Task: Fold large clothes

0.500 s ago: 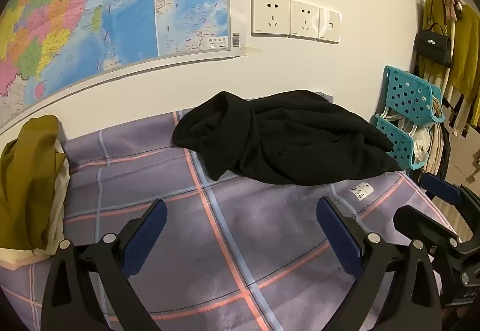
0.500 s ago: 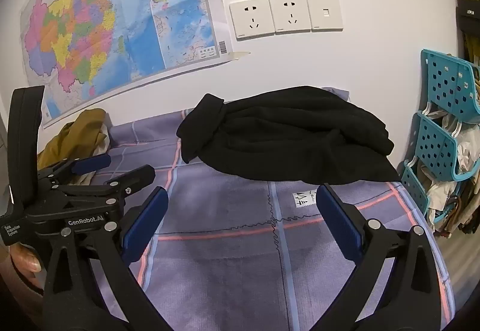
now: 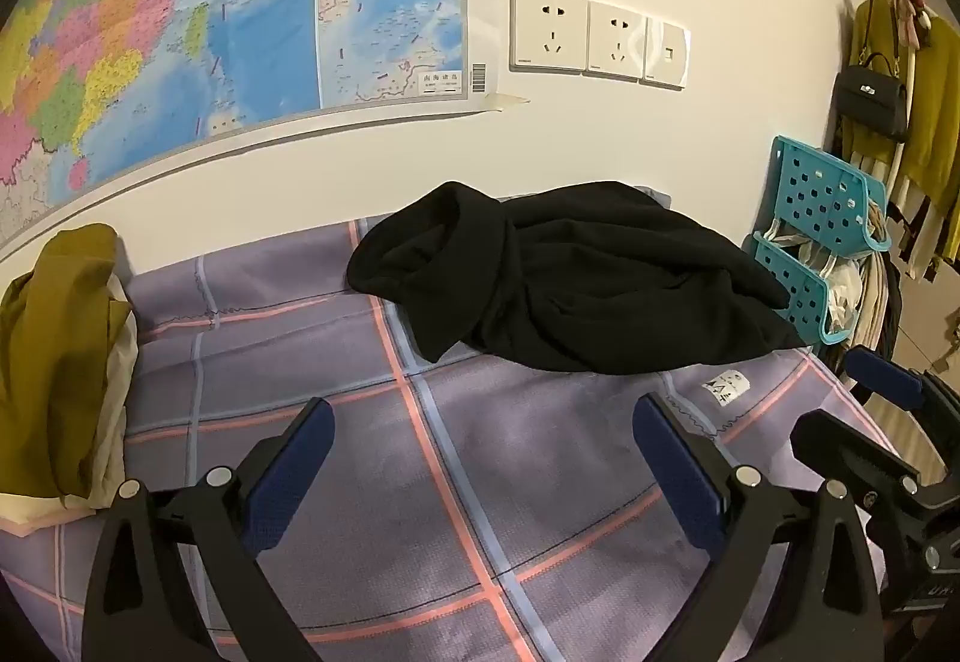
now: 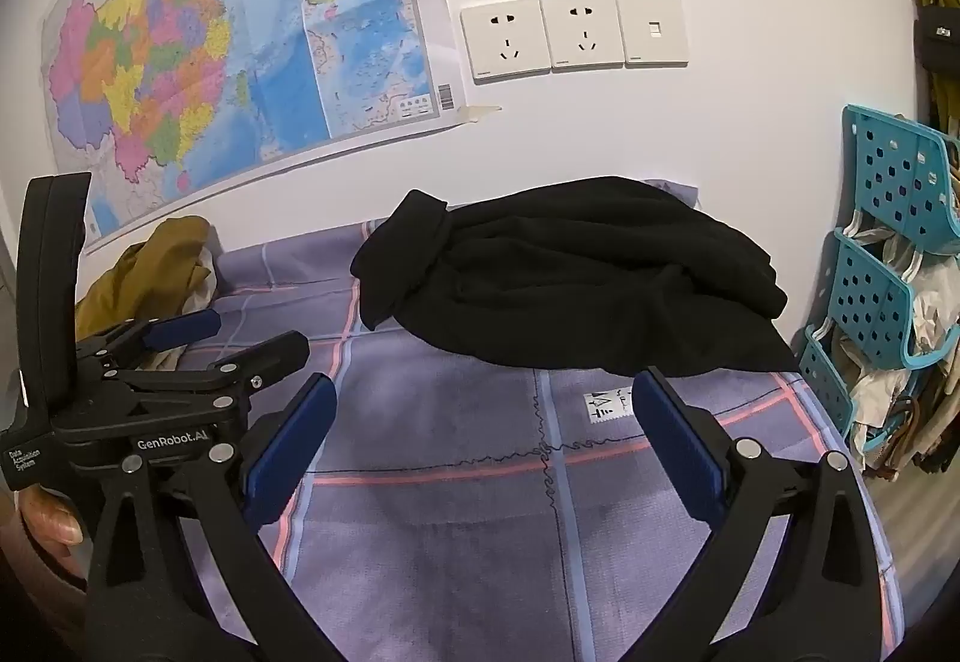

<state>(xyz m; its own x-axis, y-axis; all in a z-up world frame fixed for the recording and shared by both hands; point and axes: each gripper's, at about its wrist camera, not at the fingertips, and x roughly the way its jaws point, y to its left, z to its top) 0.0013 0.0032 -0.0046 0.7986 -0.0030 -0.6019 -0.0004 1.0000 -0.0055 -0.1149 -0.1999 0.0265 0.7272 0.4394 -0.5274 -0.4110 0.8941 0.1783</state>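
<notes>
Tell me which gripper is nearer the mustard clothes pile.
Left. The left gripper hovers open right beside the mustard clothes pile; the right gripper hovers open farther off, beyond the left one.

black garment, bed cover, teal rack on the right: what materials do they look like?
Black garment: soft matte knit or fleece, probably; thick rounded folds, no shine. Bed cover: woven cloth, matte lilac with printed pink and blue stripes; a fine weave texture shows, and a sewn label. Teal rack: moulded plastic, slightly glossy, with punched holes in rigid walls.
</notes>
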